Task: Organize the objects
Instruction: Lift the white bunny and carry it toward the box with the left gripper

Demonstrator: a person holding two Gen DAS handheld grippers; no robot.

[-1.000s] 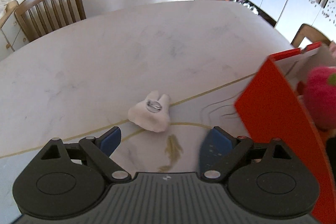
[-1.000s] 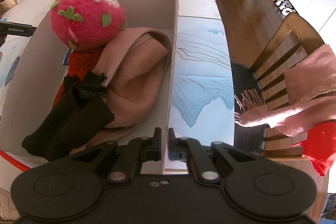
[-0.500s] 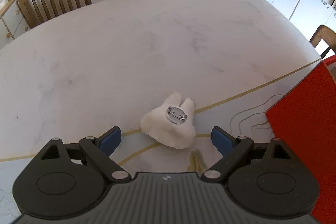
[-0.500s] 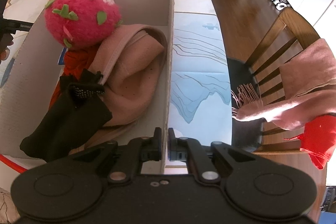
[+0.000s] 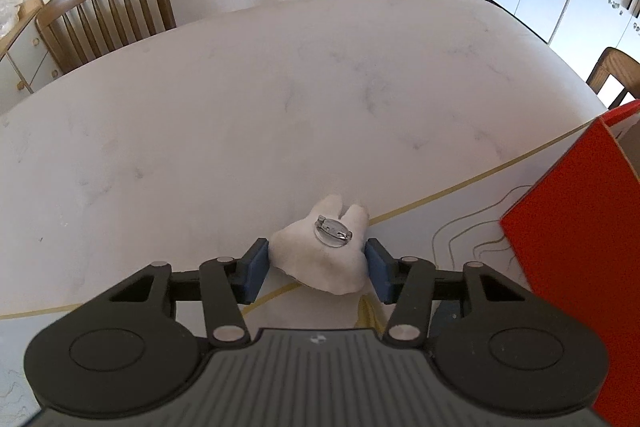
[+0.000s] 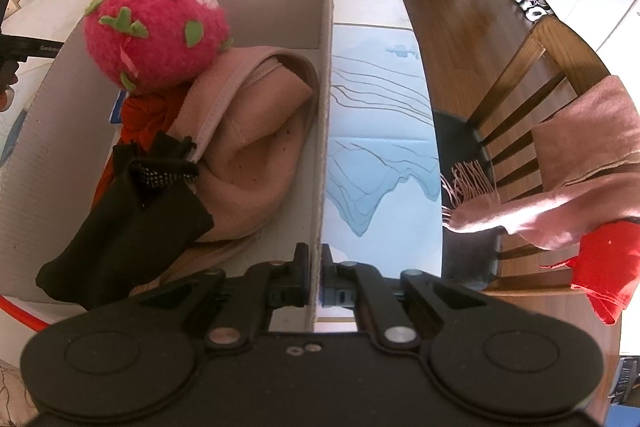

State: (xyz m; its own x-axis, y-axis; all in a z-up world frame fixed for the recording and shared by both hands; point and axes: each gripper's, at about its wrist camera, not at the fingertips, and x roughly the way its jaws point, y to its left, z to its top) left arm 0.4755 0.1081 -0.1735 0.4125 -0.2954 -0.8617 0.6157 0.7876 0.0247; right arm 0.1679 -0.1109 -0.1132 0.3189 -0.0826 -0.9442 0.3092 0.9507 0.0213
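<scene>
A: What is seen nearest in the left wrist view?

B: The left hand-held gripper (image 5: 316, 269) is seen low over the table (image 5: 240, 115). Its blue pads (image 5: 256, 269) are closed in against both sides of a small white plush brooch (image 5: 322, 263), which lies pin side up on the table; a round metal pin back (image 5: 332, 233) is seen on top of it.

A: And beyond that?

B: A red box wall (image 5: 568, 223) is seen at the right, near the brooch but apart from it. A wooden chair (image 5: 108, 11) is seen past the table's far left edge.

A: What is shown in the right wrist view?

B: The right hand-held gripper (image 6: 315, 277) is clamped on the near end of the cardboard box's (image 6: 324, 115) right wall. Inside the box, a black glove (image 6: 128, 215) is laid nearest, on a pink fleece garment (image 6: 256, 139), with a red cloth (image 6: 148, 115) beneath. A pink strawberry plush (image 6: 156, 31) is set further back. A blue patterned mat (image 6: 380, 131) is spread just right of the box.
</scene>
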